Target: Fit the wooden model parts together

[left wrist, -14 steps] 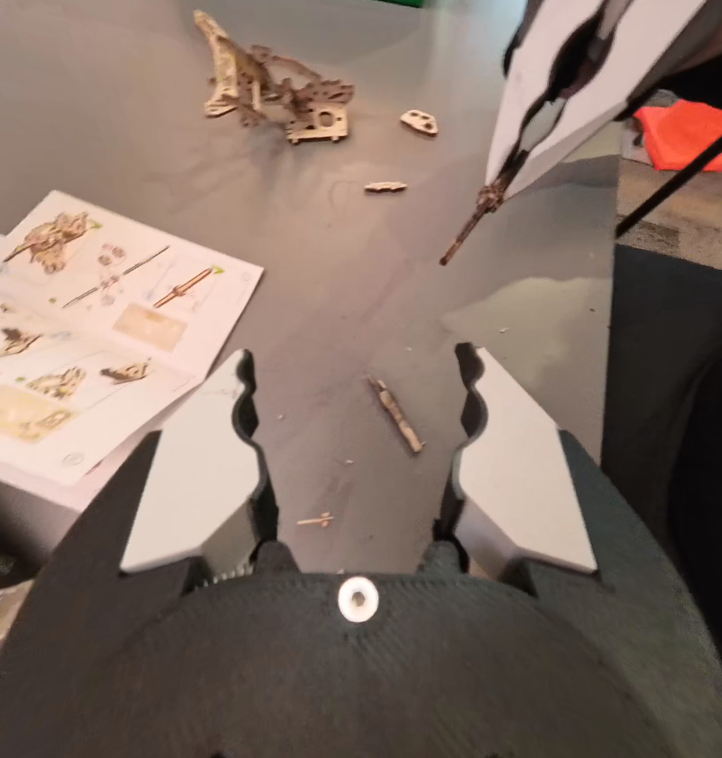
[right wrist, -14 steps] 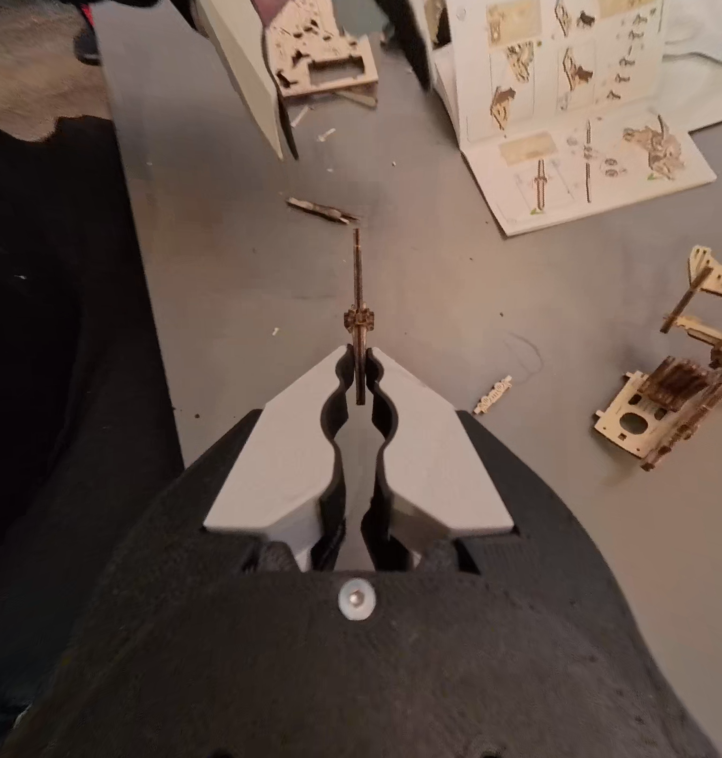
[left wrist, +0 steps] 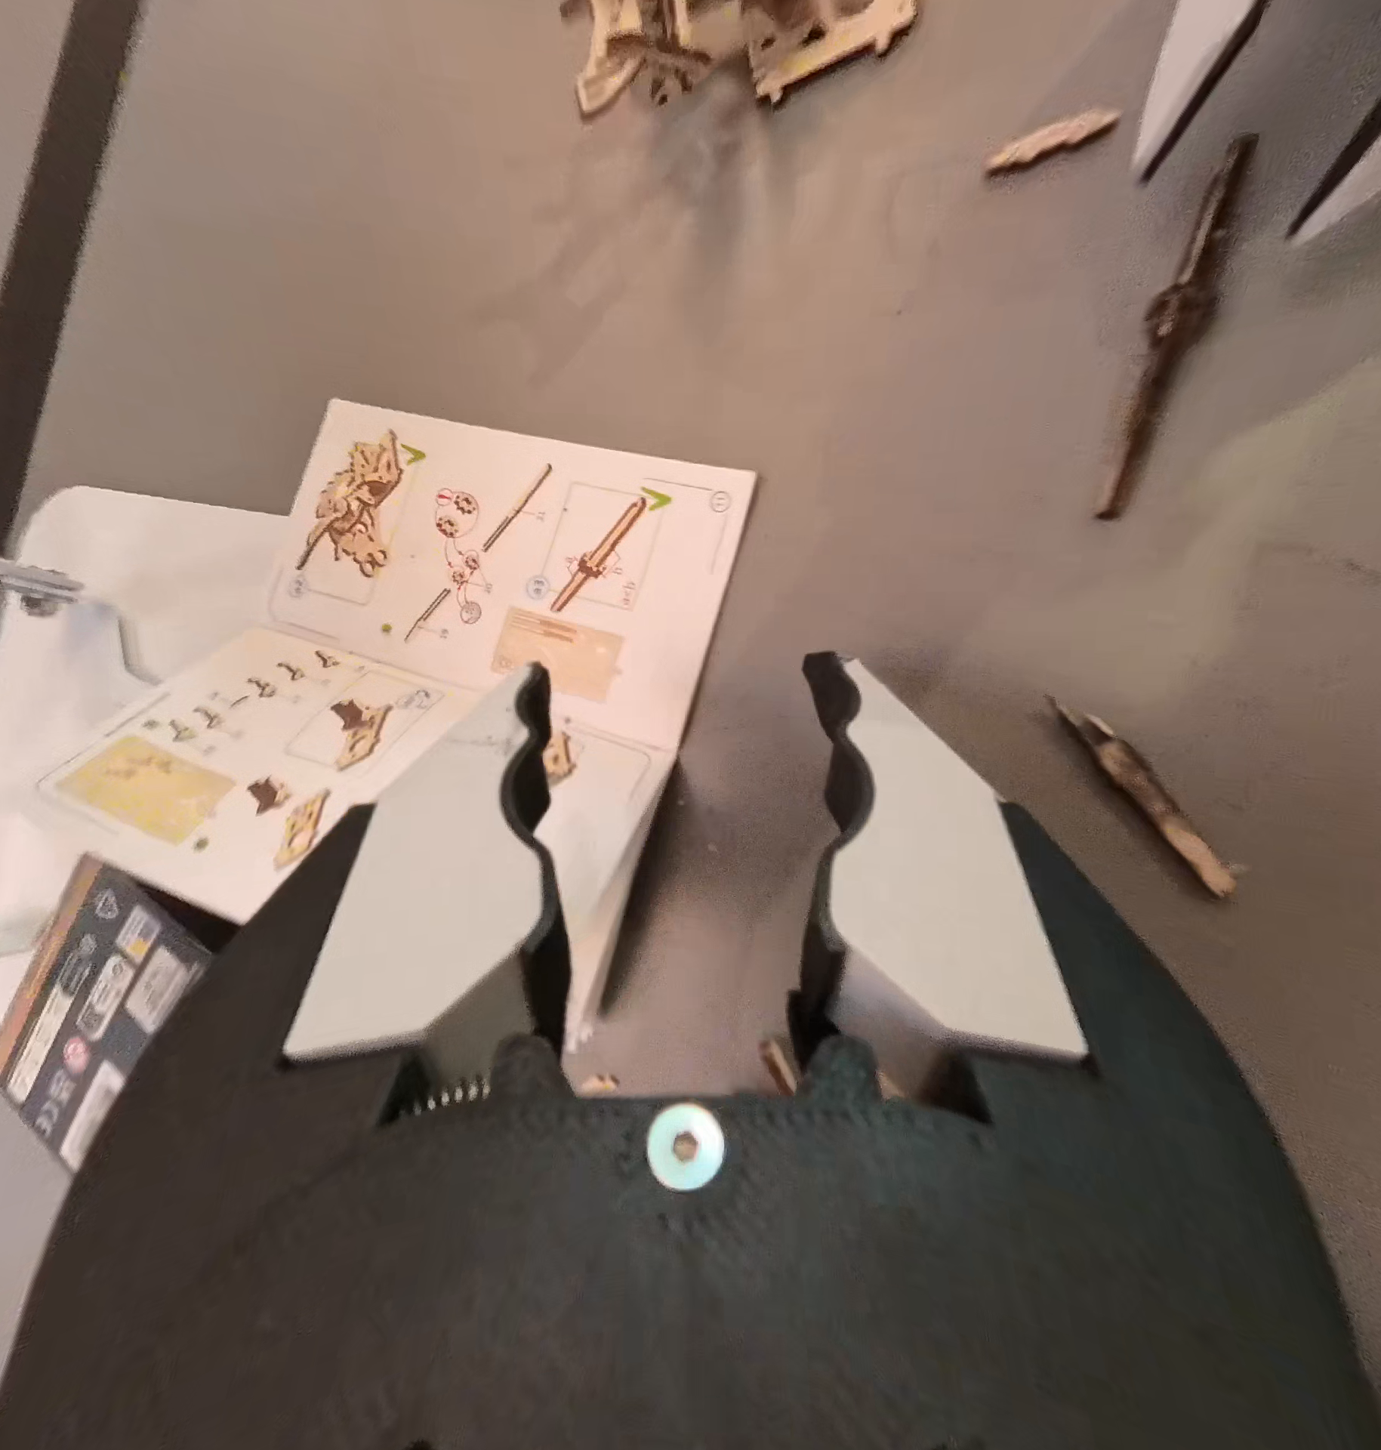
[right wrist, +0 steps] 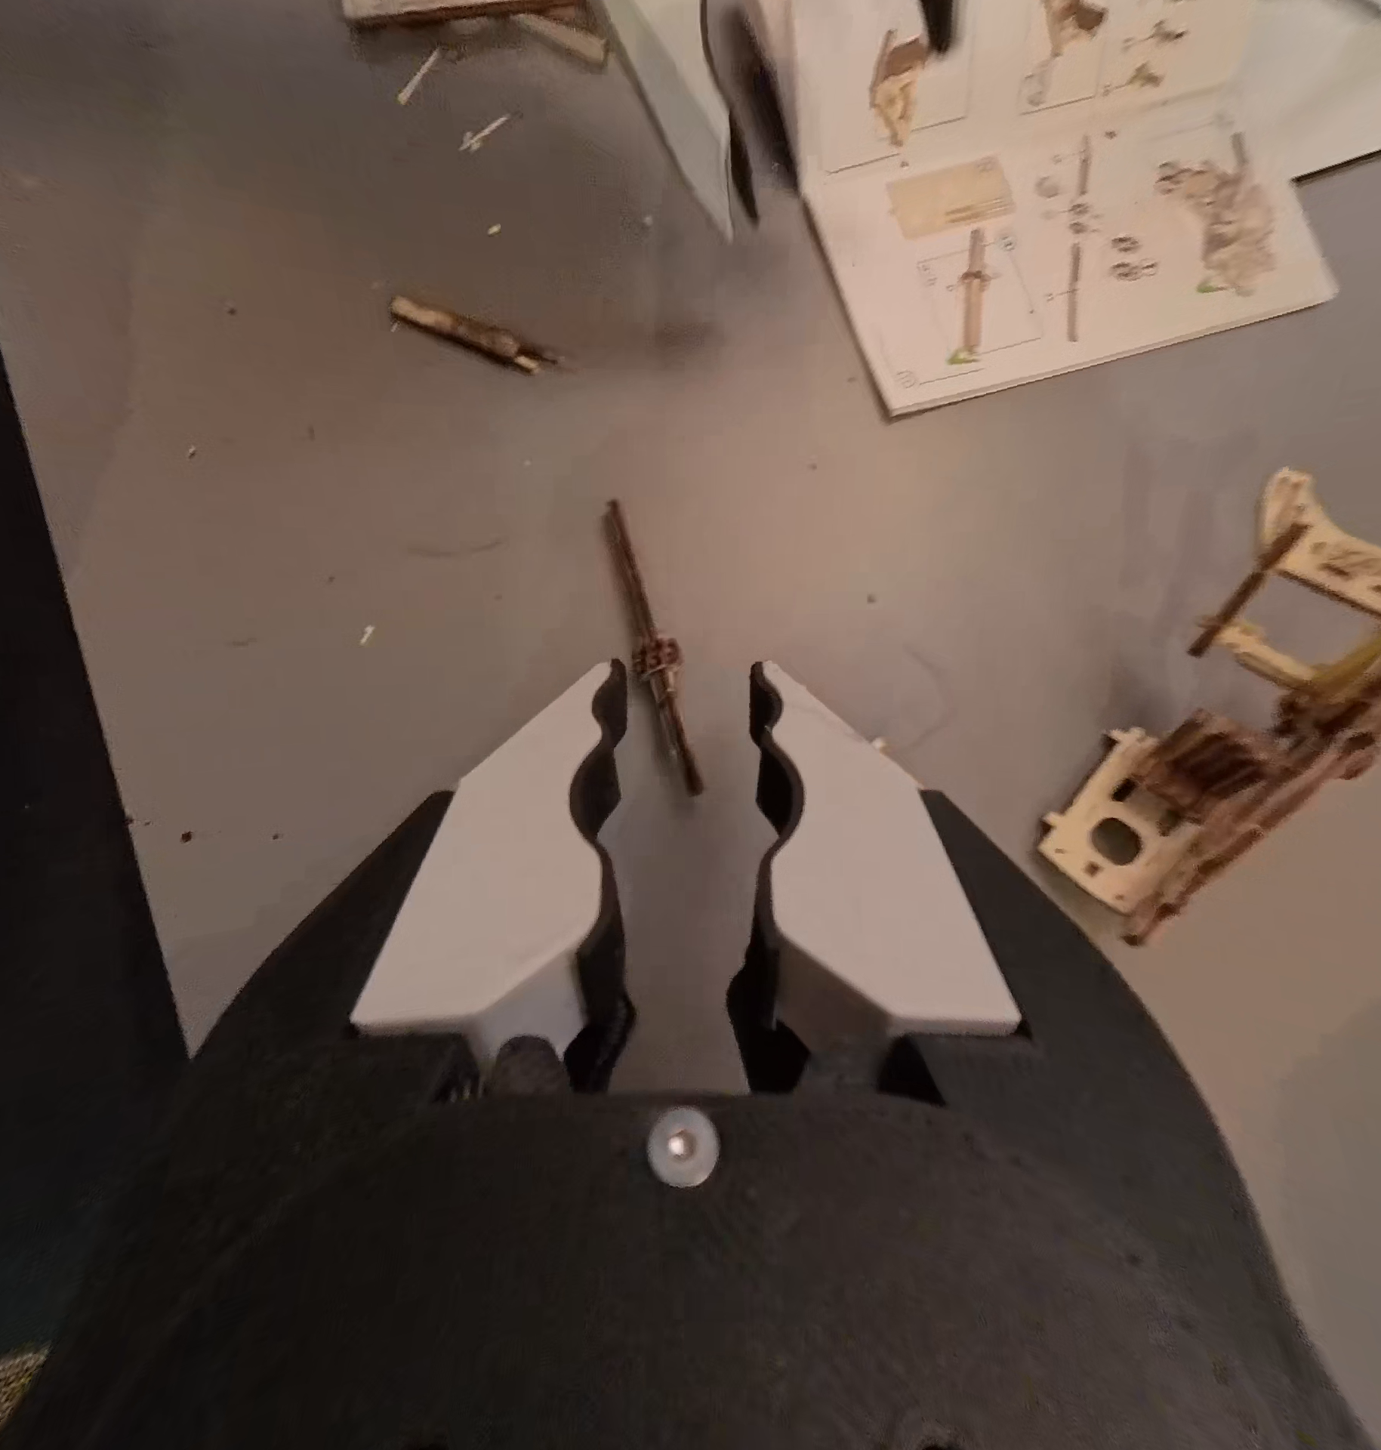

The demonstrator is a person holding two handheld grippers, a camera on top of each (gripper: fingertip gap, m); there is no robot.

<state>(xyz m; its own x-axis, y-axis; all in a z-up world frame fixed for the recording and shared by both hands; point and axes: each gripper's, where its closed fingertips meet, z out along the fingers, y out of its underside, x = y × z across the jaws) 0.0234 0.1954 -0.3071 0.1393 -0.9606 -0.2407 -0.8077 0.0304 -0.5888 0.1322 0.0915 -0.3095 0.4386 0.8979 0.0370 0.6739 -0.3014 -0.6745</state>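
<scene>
Between the right gripper's [right wrist: 685,675] parted fingers lies a rod [right wrist: 653,651]; left gripper [left wrist: 675,667] gapes empty.

Bare grey table [right wrist: 828,549] lies between the thin axle [right wrist: 655,651], stick [right wrist: 467,333], booklet [right wrist: 1063,235] and model [right wrist: 1220,745].

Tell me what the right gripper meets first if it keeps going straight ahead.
Likely the thin wooden rod lying on the grey table, between the open right gripper fingertips; depth is unclear.

hobby workbench: grey table [right wrist: 750,486], instruction booklet [left wrist: 514,565], model parts [right wrist: 1220,745].
</scene>
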